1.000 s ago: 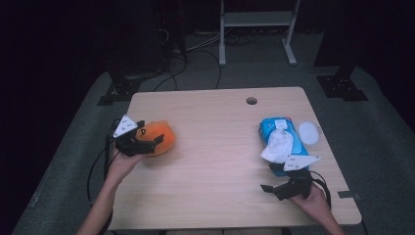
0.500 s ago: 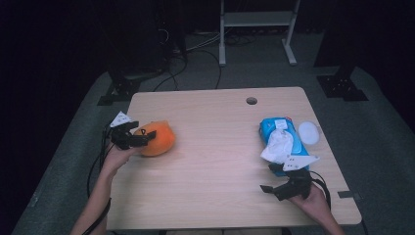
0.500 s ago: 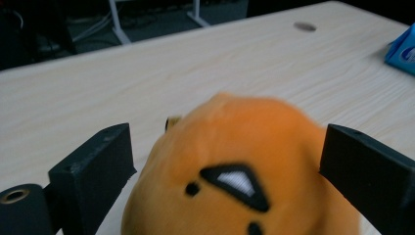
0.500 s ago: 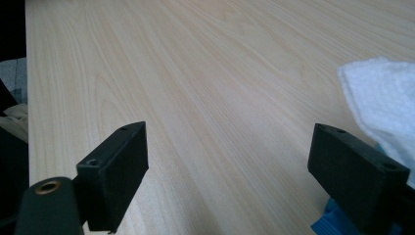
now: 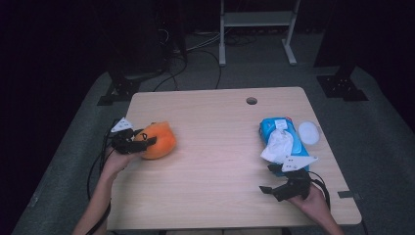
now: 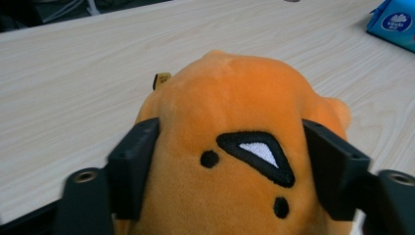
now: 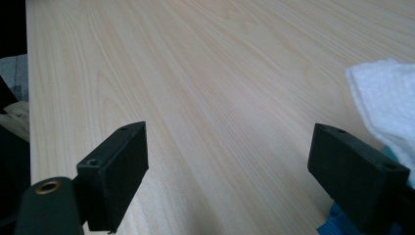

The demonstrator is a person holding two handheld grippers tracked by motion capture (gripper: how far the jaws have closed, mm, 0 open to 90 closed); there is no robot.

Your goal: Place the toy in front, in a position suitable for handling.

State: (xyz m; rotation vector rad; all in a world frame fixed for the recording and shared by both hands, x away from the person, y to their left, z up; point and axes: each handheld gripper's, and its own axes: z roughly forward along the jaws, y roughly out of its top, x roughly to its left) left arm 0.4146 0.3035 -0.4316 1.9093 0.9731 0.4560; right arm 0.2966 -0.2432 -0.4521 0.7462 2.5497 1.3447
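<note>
Orange plush toy (image 5: 157, 141) lying on the wooden table (image 5: 215, 161), well to the left of the blue wipes pack (image 5: 282, 142) and near the table's left edge. Left gripper (image 5: 147, 141) set around the toy from its left side, jaws just closed in and now pinching the soft body, one pad against each flank. Seen closer along the left gripper (image 6: 230, 169): plush toy (image 6: 235, 122) bulging between the two black pads, stitched black marks and a white triangle facing up, a small tan tag at its far left shoulder. Corner of the wipes pack (image 6: 397, 22) far off at the upper right of that view.

Right gripper (image 5: 274, 188) held low over the table just in front of the wipes pack, near the table's front right corner, jaws spread wide with nothing between them. Along the right gripper (image 7: 227, 171): bare table (image 7: 195, 73) between the pads, white wipe (image 7: 386, 103) and blue pack edge at the right side.

White wipe (image 5: 277, 146) pulled up out of the pack's top. White round lid (image 5: 308, 132) lying just right of the pack.
</note>
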